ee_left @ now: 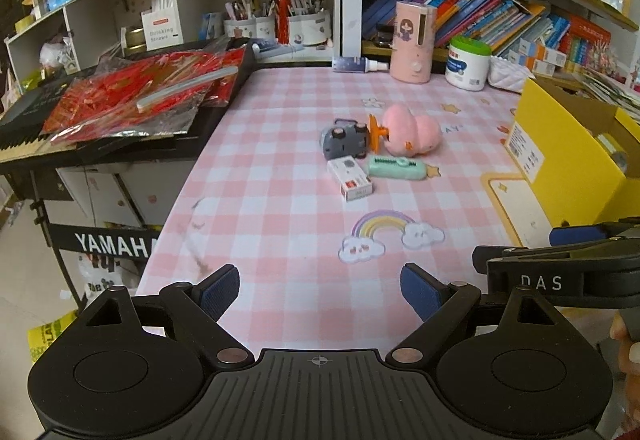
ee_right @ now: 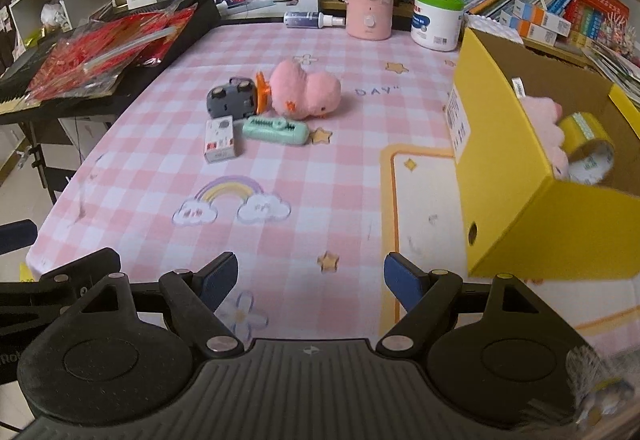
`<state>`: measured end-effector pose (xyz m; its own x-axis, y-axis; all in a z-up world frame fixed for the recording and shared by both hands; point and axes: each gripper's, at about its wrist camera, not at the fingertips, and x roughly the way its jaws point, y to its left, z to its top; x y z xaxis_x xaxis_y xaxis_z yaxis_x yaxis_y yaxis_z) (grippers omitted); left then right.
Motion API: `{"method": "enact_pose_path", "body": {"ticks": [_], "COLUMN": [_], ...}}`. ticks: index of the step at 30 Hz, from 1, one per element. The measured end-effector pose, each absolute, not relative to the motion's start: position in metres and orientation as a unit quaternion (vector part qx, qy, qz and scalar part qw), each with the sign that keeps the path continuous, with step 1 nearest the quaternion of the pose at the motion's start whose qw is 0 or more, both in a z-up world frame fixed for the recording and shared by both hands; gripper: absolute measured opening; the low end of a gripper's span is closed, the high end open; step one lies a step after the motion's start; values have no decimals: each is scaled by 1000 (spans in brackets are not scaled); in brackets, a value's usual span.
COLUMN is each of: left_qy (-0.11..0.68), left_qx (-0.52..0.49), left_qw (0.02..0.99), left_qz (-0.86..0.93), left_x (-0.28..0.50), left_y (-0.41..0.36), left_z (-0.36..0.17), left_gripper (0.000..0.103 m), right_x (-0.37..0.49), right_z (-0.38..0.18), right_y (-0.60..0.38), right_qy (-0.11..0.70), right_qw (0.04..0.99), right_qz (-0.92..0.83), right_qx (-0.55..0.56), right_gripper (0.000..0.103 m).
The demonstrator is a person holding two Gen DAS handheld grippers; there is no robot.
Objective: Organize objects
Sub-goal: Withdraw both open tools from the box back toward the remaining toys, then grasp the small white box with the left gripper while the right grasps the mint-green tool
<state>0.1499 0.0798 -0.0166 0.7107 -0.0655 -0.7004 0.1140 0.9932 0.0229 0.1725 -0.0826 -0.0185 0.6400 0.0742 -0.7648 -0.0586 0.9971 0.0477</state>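
Left gripper: jaws spread wide, nothing between the blue pads; it hovers over the near edge of the table, pointing toward the far shelves.
Right gripper: jaws also spread apart and holding nothing; it sits low over the near part of the table, with the left tool's black arm showing at its left edge.
Table: covered by a pink checked cloth with a rainbow and clouds printed between the tongs and the objects.
Cluster of objects: lies in the middle of the table, well apart from both grippers, straight ahead of the left one and ahead-left of the right one.
Pink plush toy: lying on its side at the far right of the cluster, orange feet touching the grey toy car.
Grey toy car: tipped on its side, wheels visible, just left of the plush.
White small box: flat on the cloth, nearest the tongs, just in front of the car.
Mint green comb-like item: lying flat just right of the white box and in front of the plush.
Yellow cardboard box: open, on the right side of the table, near the right gripper's right finger.
Inside the box: a second pink plush and a roll of yellow tape, touching each other.
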Motion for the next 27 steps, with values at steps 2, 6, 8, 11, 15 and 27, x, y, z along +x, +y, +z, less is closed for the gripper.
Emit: {"method": "enact_pose_path", "body": {"ticks": [2,6,8,11,15,27], "left_qy": [377,377,377,377,380,383], "left_qx": [30,26,25,24,15,14], "left_qw": [924,925,925,925,924,923], "left_qz": [-46,-40,-38,-34,-31,-28], "left_x": [158,173,179,188,200,232], "left_y": [78,74,72,68,66,59], "left_z": [-16,-16,-16,-17,-18,-24], "left_gripper": [90,90,90,90,90,90], "right_x": [182,200,208,221,234,275], "right_z": [-18,-16,-16,-17,-18,-18], "right_y": [-84,-87,-90,-92,-95,-104], "right_qy": [422,422,421,422,422,414], "right_qw": [906,906,906,905,905,908], "right_qz": [39,46,50,53,58,62], "right_qx": [8,6,5,5,6,15], "right_gripper": [79,79,79,80,79,79]}}
